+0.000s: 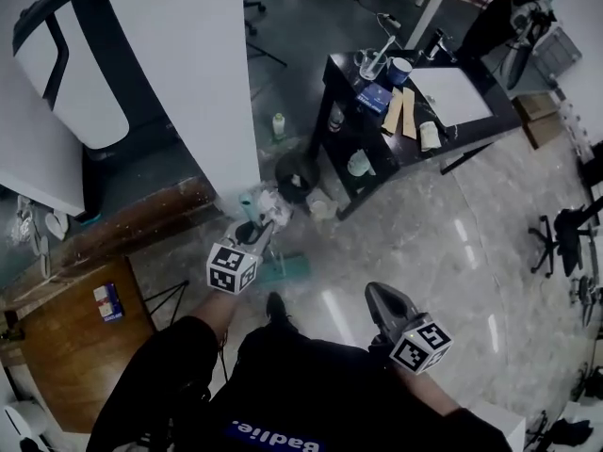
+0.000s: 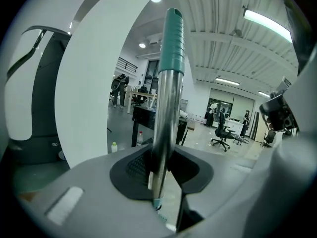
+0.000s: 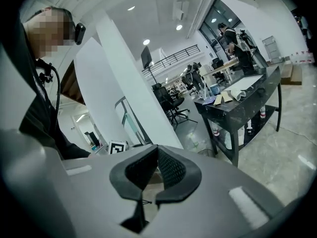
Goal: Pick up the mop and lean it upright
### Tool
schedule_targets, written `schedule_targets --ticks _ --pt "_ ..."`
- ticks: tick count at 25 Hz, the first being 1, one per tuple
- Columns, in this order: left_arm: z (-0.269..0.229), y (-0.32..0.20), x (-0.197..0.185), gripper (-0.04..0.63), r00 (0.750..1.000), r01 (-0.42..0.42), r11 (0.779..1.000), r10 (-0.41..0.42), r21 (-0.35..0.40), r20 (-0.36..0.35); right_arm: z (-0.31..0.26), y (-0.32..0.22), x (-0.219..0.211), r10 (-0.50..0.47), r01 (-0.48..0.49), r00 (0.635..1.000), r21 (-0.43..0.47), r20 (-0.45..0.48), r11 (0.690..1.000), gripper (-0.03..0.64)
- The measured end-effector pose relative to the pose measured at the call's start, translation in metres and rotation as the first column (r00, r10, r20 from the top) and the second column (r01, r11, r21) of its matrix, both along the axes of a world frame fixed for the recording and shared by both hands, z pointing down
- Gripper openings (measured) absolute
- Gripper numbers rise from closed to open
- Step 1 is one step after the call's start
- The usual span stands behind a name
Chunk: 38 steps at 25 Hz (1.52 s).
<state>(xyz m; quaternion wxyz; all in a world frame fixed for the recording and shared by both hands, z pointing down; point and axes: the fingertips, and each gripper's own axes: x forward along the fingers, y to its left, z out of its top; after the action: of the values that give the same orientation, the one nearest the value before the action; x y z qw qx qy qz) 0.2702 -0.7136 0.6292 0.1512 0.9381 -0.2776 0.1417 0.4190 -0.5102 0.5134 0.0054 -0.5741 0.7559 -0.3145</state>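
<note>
The left gripper [image 2: 161,168] is clenched on the mop [image 2: 166,108], its pads pressing the shiny metal pole below the teal grip, and the pole stands nearly upright between them. From the head view the mop's teal head [image 1: 290,269] lies on the pale floor [image 1: 443,243] by the person's foot, near the white pillar [image 1: 188,73] (a black table [image 1: 471,111] stands beyond). The right gripper [image 3: 157,148] is closed, tips together, holding nothing.
</note>
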Motion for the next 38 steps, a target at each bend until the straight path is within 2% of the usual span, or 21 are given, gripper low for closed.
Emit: schedule_targets --ticks 4,8,17,21,28,38 --pt "0.031 -0.04 -0.011 0.104 0.999 0.022 0.999 -0.021 -0.024 0.046 0.001 -0.021 0.003 0.011 -0.011 1.0 -0.014 -0.013 1.0 0.006" --pt "0.056 -0.08 -0.024 0.105 0.993 0.082 0.996 -0.078 -0.035 0.093 0.004 -0.032 0.018 0.031 -0.031 0.999 -0.031 -0.008 0.999 0.006" --pt "0.071 -0.169 -0.035 0.104 0.972 0.228 0.972 -0.223 -0.059 0.074 0.005 -0.046 0.043 0.017 -0.02 0.999 -0.083 -0.04 0.996 0.005" --pt "0.075 -0.189 -0.036 0.104 0.966 0.252 0.966 -0.248 -0.064 0.069 0.009 -0.048 0.051 0.029 -0.033 0.998 -0.09 -0.053 0.995 0.006" --pt "0.083 -0.219 -0.045 0.104 0.955 0.295 0.952 -0.29 -0.088 0.061 0.005 -0.052 0.051 0.085 -0.086 0.996 -0.091 -0.016 0.992 0.006" --pt "0.09 -0.245 -0.051 0.106 0.954 0.298 0.948 -0.292 -0.11 0.062 0.006 -0.045 0.045 0.133 -0.135 0.991 -0.093 -0.032 0.986 0.005"
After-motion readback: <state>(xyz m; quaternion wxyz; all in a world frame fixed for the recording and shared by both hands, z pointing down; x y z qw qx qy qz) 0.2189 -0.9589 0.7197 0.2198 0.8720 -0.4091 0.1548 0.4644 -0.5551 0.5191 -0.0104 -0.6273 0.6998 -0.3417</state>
